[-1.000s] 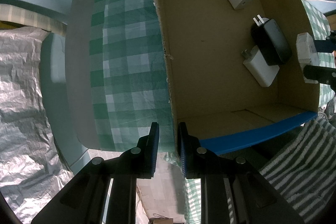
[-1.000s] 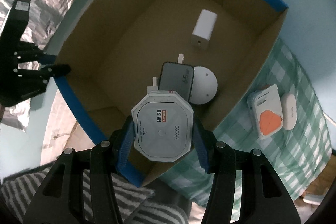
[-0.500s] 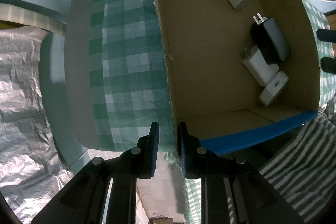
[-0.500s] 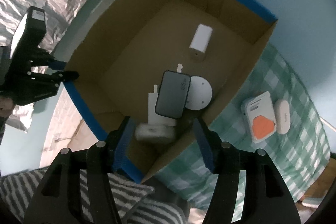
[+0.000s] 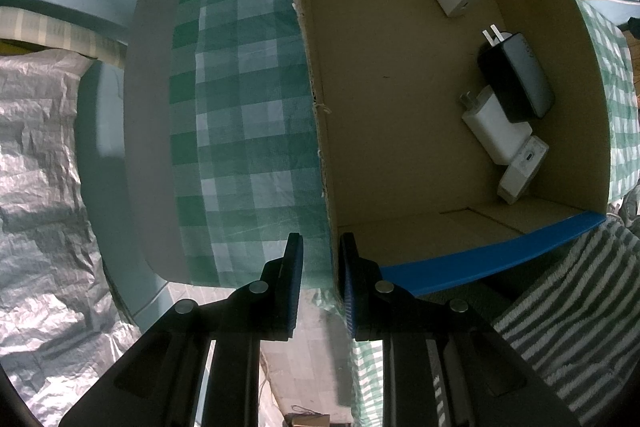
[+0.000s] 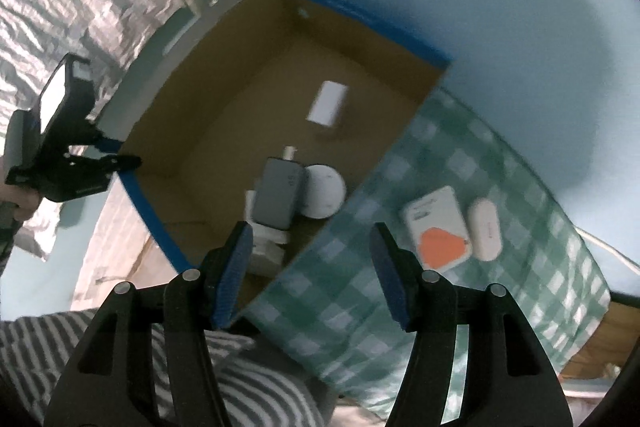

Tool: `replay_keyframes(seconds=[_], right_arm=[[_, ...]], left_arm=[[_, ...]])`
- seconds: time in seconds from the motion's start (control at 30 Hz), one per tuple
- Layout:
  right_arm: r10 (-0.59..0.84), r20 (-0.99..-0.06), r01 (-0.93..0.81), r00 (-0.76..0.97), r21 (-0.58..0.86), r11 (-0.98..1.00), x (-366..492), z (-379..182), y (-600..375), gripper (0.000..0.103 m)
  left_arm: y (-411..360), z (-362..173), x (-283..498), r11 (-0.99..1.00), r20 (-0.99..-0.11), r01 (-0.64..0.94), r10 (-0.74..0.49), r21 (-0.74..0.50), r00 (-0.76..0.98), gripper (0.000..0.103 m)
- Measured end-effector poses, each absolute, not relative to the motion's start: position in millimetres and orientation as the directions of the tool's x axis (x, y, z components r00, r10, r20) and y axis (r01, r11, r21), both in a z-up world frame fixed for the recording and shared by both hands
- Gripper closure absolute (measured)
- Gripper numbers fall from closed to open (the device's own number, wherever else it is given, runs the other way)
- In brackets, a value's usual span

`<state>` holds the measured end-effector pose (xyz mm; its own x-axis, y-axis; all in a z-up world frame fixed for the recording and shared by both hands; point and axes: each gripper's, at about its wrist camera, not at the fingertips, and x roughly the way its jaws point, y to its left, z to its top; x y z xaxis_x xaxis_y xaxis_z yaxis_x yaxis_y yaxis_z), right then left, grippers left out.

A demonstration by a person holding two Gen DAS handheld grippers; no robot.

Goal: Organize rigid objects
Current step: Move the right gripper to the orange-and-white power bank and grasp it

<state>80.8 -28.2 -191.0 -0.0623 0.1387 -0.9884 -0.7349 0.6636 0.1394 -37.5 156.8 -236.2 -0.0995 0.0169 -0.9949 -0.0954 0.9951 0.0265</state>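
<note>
We see the left gripper [image 5: 320, 259] clamped on the box [image 5: 316, 99] wall. The right gripper [image 6: 312, 263] is apart, empty. A white pack [image 6: 438, 229] and an oval case [image 6: 486, 229] lie beside the box on the cloth [image 6: 500, 163].

A green checked cloth [image 5: 244, 115] lies on the counter [image 5: 152, 115]. Left of the cloth, crinkly silver foil [image 5: 36, 167]. Below it, a striped towel [image 5: 568, 307].

Left wrist view straight down at box [image 5: 400, 99] corner, right wrist view higher, both sharing its interior
</note>
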Motion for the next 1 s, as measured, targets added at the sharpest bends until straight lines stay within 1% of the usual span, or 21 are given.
replay_keyframes(seconds=[0.23,0.5,0.53,0.6,0.63,1.0], right_arm=[[0.104,-0.992,-0.714,-0.071,0.123,0.689,110.8,-205.3,-61.5,0.042],[0.038,-0.995,-0.727,-0.093,0.094,0.680,134.6,-249.2,-85.7,0.042],[0.028,-0.995,-0.734,-0.095,0.089,0.673,135.8,-255.1,-86.6,0.041],[0.004,-0.994,-0.748,-0.107,0.083,0.658,137.5,-267.7,-87.7,0.033],[-0.010,-0.994,-0.755,-0.108,0.076,0.651,138.4,-274.0,-88.2,0.032],[-0.099,-0.991,-0.836,-0.094,0.024,0.549,141.5,-319.2,-83.4,0.032]], left_arm=[[157.1,-235.9,-38.3,0.995,-0.995,-0.096,0.018,0.028,-0.100,0.085],[158.2,-235.5,-40.7,0.994,-0.994,-0.105,0.017,0.028,-0.106,0.085],[158.4,-235.8,-40.7,0.994,-0.994,-0.106,0.019,0.030,-0.107,0.085],[158.4,-235.9,-40.5,0.994,-0.994,-0.108,0.019,0.031,-0.109,0.085],[158.7,-236.1,-40.3,0.993,-0.994,-0.112,0.018,0.030,-0.111,0.085],[161.5,-237.3,-39.3,0.990,-0.993,-0.138,0.013,0.029,-0.118,0.085]])
